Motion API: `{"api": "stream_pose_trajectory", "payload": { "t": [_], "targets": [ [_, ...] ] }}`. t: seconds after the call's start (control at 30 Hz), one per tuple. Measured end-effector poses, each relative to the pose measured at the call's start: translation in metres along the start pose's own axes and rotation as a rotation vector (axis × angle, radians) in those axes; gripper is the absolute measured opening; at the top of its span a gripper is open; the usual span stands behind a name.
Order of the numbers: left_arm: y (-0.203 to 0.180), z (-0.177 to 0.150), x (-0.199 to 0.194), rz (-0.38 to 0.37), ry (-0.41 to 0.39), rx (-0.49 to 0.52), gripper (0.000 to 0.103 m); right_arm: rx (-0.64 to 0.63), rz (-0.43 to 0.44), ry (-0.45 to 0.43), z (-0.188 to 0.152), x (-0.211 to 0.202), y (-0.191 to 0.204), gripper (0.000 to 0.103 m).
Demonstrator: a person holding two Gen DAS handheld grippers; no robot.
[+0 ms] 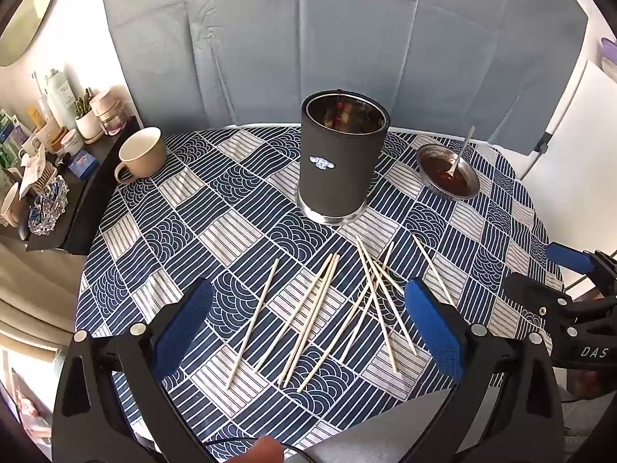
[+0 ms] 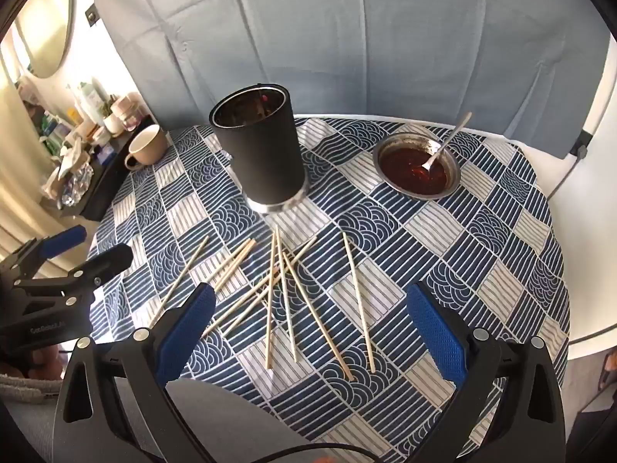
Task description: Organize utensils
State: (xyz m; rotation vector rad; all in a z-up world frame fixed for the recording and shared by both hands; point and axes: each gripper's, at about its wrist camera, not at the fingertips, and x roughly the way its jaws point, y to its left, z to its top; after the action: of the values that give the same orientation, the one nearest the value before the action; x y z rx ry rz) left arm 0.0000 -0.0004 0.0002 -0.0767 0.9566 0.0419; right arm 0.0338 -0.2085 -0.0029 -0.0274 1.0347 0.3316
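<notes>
Pale wooden chopsticks (image 1: 327,308) lie scattered, crossing, before the upright black holder (image 1: 341,162).

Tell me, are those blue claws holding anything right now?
No. The left gripper and right gripper are both open and empty above the table; the chopsticks lie loose on the cloth.

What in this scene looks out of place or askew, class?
The chopsticks lie scattered and crossed on the tablecloth instead of standing in the black holder. Nothing looks spilled or damaged.
</notes>
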Motion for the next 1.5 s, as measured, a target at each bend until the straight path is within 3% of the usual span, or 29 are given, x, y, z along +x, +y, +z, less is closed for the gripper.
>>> {"api": "stream_pose_trajectory", "payload": {
  "t": [1.5],
  "targets": [
    [-0.0026,-0.0044,0.0027,0.007,0.023,0.012,0.097,-0.009,-0.003,0.029,-0.0018,0.0073,0.0014,0.095]
  ]
}}
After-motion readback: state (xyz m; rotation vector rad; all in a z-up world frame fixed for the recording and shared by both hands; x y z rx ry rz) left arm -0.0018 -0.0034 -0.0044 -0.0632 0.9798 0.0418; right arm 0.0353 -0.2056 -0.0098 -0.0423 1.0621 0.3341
